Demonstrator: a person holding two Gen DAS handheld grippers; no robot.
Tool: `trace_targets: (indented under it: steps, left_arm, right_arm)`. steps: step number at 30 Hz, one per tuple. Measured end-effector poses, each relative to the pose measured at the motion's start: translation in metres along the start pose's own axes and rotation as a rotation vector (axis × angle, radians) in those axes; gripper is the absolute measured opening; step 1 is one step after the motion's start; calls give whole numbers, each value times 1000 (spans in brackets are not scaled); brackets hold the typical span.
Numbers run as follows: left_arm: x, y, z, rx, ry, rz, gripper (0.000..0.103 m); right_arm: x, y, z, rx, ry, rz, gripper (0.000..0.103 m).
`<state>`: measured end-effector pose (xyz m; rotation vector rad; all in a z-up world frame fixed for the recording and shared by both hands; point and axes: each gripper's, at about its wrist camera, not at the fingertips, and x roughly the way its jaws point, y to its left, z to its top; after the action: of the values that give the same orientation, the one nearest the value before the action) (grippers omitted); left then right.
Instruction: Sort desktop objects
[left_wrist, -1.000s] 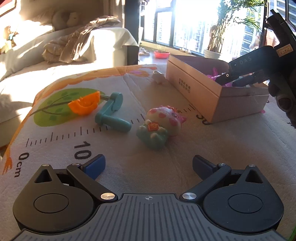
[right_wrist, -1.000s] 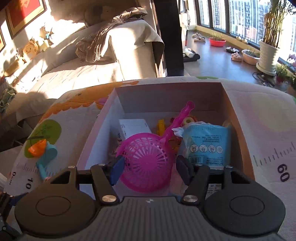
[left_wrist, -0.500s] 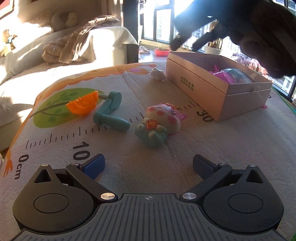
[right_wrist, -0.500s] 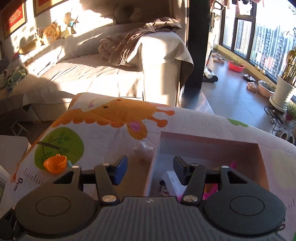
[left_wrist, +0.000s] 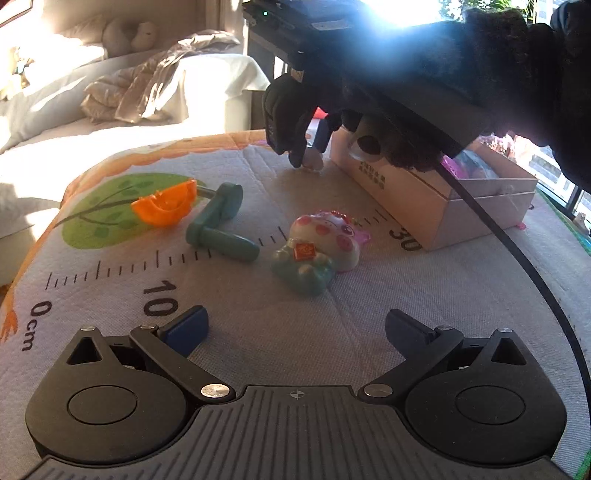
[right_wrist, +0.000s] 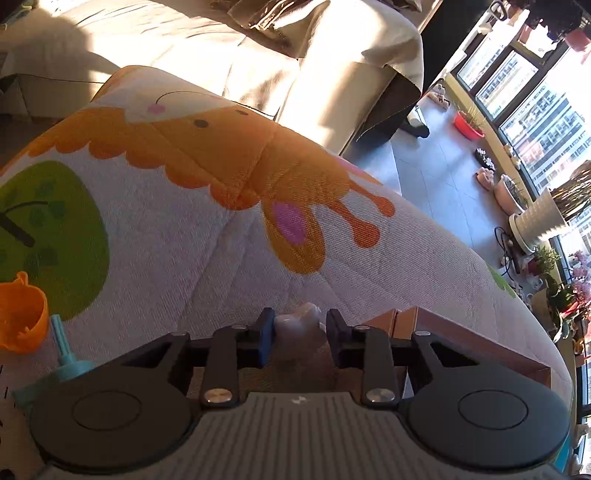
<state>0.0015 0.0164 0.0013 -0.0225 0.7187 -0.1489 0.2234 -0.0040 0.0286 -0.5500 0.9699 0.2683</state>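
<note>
My right gripper (right_wrist: 300, 326) is down at the mat with its open fingers on either side of a small pale toy (right_wrist: 298, 320); it also shows in the left wrist view (left_wrist: 309, 155), beside the pale toy (left_wrist: 313, 161). The cardboard box (left_wrist: 436, 199) with pink and blue items stands at the right. A pink and teal pig toy (left_wrist: 321, 251), a teal crank handle (left_wrist: 218, 229) and an orange cup (left_wrist: 166, 205) lie on the mat. My left gripper (left_wrist: 295, 328) is open and empty, low over the near mat.
The printed ruler mat (left_wrist: 258, 332) covers the surface and drops off at its left and far edges. A bed with a blanket (left_wrist: 147, 92) lies beyond. The box corner (right_wrist: 443, 332) is right of my right gripper. Plant pots (right_wrist: 532, 218) stand by the window.
My right gripper left the box, moved left over its edge and came down around the small pale toy. My left gripper has barely moved.
</note>
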Motion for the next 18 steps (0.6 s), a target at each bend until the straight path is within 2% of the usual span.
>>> trace_targets:
  steps: [5, 9, 12, 15, 18]
  left_arm:
    - [0, 1, 0, -5, -2, -4, 103]
    - [0, 1, 0, -4, -2, -3, 103]
    - [0, 1, 0, 0, 0, 1, 103]
    - [0, 0, 0, 7, 3, 7, 103]
    - [1, -2, 0, 20, 9, 17, 103]
  right_arm:
    - [-47, -5, -31, 17, -70, 97, 28]
    - [-109, -28, -84, 106, -146, 268, 28]
    - [-144, -43, -132, 156, -177, 339, 28]
    - [-154, -49, -178, 199, -151, 382, 28]
    - [-145, -45, -211, 212, -112, 373, 29]
